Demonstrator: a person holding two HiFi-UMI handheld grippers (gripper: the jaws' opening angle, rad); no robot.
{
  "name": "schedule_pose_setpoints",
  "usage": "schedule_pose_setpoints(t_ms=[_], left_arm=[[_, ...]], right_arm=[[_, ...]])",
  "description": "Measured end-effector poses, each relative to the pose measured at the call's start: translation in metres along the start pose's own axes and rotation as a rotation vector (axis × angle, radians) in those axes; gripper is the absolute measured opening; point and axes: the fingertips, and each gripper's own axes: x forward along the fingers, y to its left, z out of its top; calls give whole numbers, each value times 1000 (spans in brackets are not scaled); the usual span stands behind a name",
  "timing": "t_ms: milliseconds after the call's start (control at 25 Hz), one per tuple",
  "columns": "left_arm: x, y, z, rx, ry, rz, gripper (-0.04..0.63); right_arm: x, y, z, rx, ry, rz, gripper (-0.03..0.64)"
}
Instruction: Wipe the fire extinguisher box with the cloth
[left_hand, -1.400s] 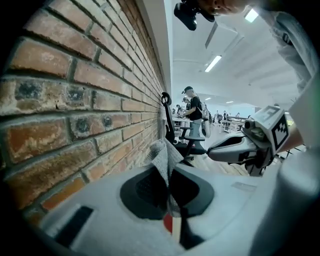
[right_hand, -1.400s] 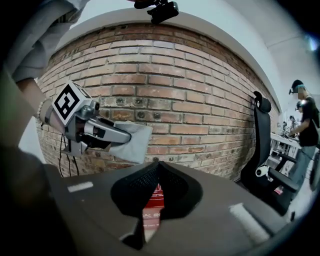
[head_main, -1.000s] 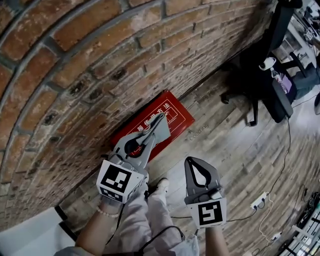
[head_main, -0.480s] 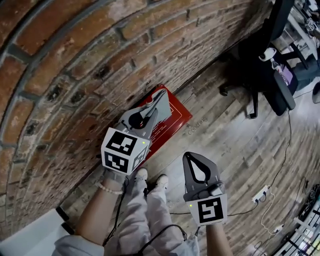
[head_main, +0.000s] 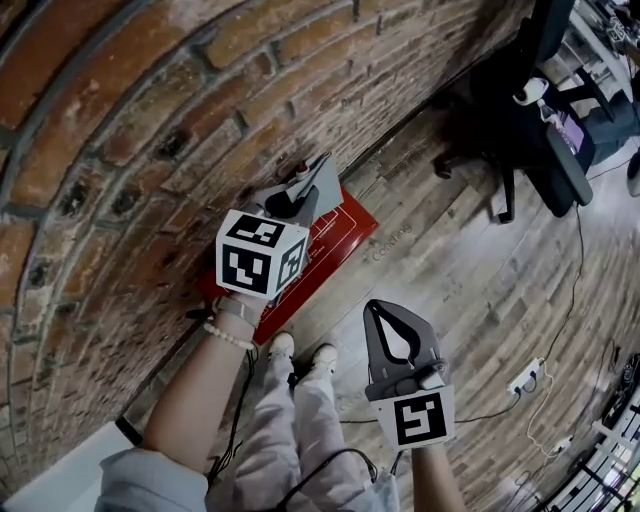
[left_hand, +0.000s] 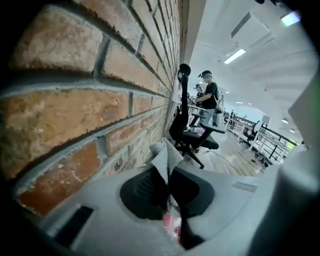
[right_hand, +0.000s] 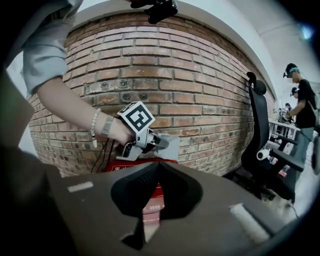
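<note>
The red fire extinguisher box (head_main: 340, 228) stands on the floor against the brick wall (head_main: 150, 120). My left gripper (head_main: 314, 172) is held above the box's top, close to the wall, shut on a grey cloth (head_main: 326, 190). In the left gripper view the cloth (left_hand: 164, 156) sticks up from the shut jaws, with a bit of the red box (left_hand: 172, 229) below. The right gripper view shows the box (right_hand: 149, 201) between its dark jaws, and the left gripper (right_hand: 150, 142) with the cloth (right_hand: 170, 146) above it. My right gripper (head_main: 386, 312) hangs lower right, shut and holding nothing.
A black office chair (head_main: 520, 120) stands right of the box on the wooden floor (head_main: 470, 270). A power strip (head_main: 522, 377) and cables lie at the lower right. The person's white shoes (head_main: 300, 352) are below the box. People stand far off (left_hand: 207, 95).
My left gripper has lifted with the cloth from the box's top face, up and toward the wall. The right gripper has barely moved.
</note>
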Motion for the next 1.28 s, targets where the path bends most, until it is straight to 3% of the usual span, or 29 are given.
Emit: schedule_pose_setpoints(t_ms=[480, 1280], left_arm=[[46, 21, -37, -54, 136, 25, 12], [81, 48, -72, -38, 282, 94, 12]], right_arm=[[6, 0, -22, 3, 33, -10, 6], [4, 5, -43, -14, 71, -11, 6]])
